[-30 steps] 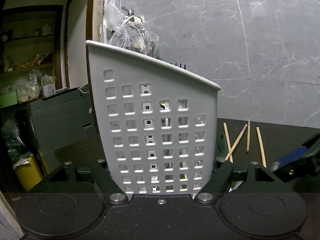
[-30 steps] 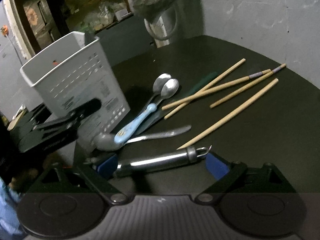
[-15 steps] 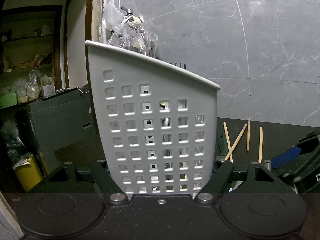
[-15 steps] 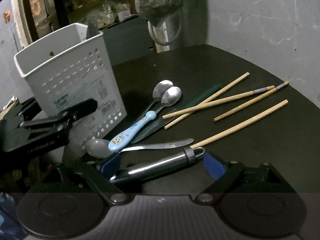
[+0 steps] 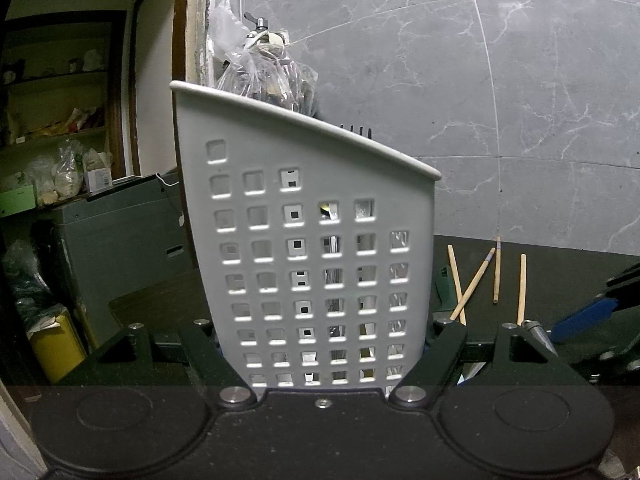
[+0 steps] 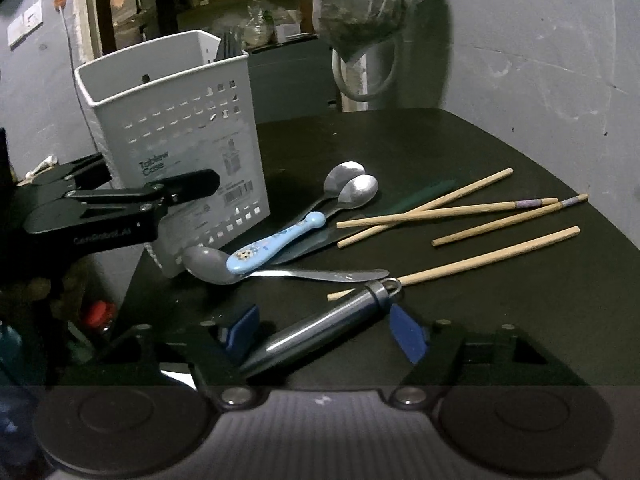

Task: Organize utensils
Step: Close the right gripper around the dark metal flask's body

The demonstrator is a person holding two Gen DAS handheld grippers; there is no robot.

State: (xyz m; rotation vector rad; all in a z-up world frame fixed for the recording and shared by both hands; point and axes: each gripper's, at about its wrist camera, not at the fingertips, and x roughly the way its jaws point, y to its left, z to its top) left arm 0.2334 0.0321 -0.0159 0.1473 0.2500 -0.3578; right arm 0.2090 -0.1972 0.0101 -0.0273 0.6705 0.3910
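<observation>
Caddy clamped, steel handle between closing fingers

Left wrist view: left gripper (image 5: pixel 324 344) has its fingers clamped on the base of the white perforated caddy (image 5: pixel 304 240), which stands upright on the dark desk (image 5: pixel 560 280). Chopsticks (image 5: pixel 496 276) lie beyond it to the right.

Right wrist view: right gripper (image 6: pixel 324 332) has its fingers closing around a cylindrical steel handle (image 6: pixel 320 328) lying slanted on the desk; blue pads (image 6: pixel 406 334) are not yet pressing it. Spoons (image 6: pixel 352 188), a blue-handled spoon (image 6: pixel 276 244) and chopsticks lie beside the caddy.

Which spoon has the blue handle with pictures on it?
The baby spoon with the grey bowl, lying nearest the white utensil basket. The other two spoons are plain shiny metal.
</observation>
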